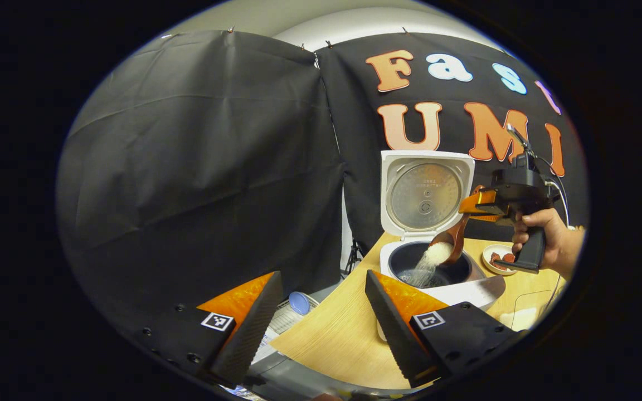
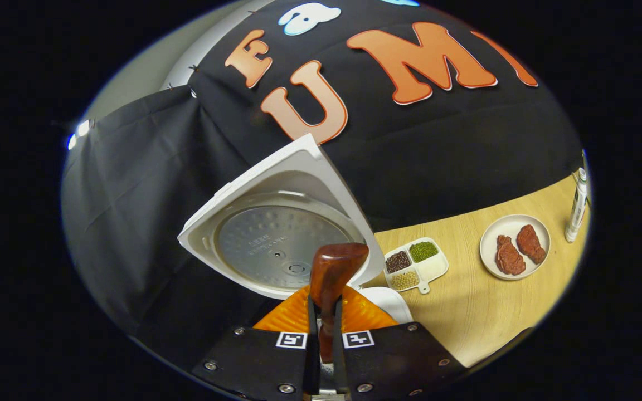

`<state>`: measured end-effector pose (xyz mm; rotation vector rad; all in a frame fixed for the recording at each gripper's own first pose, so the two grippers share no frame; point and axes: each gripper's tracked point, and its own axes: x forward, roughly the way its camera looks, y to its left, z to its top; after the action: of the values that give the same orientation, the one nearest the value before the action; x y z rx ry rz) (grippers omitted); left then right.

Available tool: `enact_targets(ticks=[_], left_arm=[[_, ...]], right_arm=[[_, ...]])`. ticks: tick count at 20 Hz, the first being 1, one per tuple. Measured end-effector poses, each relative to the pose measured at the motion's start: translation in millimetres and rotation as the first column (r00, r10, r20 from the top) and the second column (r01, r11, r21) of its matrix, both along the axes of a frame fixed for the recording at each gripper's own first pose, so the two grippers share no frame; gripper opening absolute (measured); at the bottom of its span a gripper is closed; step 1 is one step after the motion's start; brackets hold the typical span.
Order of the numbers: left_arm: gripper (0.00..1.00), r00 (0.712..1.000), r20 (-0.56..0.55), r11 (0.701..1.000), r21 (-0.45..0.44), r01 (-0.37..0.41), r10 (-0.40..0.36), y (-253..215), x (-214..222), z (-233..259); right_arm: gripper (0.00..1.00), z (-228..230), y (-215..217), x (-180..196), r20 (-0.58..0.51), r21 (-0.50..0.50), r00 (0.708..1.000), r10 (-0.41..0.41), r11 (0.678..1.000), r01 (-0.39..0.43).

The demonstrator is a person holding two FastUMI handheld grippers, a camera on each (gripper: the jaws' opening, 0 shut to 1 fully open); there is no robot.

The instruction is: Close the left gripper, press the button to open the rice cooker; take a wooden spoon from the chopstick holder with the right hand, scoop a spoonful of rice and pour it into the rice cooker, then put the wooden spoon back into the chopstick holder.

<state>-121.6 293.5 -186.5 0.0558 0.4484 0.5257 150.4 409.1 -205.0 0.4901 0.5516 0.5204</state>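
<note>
You are in the middle of the pouring step. The cooker (image 1: 438, 267) stands open, its lid (image 1: 426, 192) upright behind the pot, so the button press is already done. Your left gripper (image 1: 321, 312) hangs in front of the table (image 1: 343, 334), well apart from the cooker, with its fingers spread wide and nothing between them.

Your right gripper (image 1: 474, 203) is above the pot, and the hand (image 1: 549, 242) holding it is seen from the left gripper view. Its two fingers are almost together and they clamp the handle of the spoon (image 2: 329, 278); the right gripper view shows the handle end standing up between them. The spoon bowl (image 1: 449, 245) is tilted down over the pot, and white rice (image 1: 429, 262) is falling from it into the cooker. Some rice already lies at the bottom of the pot, I think.

So taking the spoon and scooping are finished, and the pour is partly done; a part of the rice seems to be in the bowl yet. What remains: to empty the spoon and to put it back in the chopstick holder.

On the table to the right are a tray (image 2: 417, 264) with beans and a plate (image 2: 515, 245) with two meat pieces. They are not part of your work.
</note>
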Motion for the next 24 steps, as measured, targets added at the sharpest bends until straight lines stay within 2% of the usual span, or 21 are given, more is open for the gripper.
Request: enact_targets(ticks=[7,15,19,22,24], left_arm=[[0.99,1.0,0.0,1.0,-0.006,0.016,-0.016,-2,-4,-2],[1.0,1.0,0.005,1.0,-0.008,0.002,-0.002,-3,-13,3],[1.0,1.0,0.01,1.0,0.0,-0.008,0.008,-1,-19,7],[1.0,1.0,0.008,1.0,0.0,-0.01,0.01,-3,-24,9],[1.0,1.0,0.008,1.0,0.005,-0.012,0.012,-5,-26,10]], right_arm=[[0.09,28,3,-7,0.16,-0.102,0.984,0.074,0.993,-0.058],[0.09,50,3,-10,0.337,-0.283,0.929,0.153,0.958,-0.056],[0.09,59,5,-10,0.422,-0.373,0.881,0.216,0.927,-0.049],[0.09,69,14,-15,0.482,-0.425,0.828,0.284,0.903,-0.062],[0.09,76,19,-18,0.527,-0.463,0.784,0.329,0.884,-0.06]])
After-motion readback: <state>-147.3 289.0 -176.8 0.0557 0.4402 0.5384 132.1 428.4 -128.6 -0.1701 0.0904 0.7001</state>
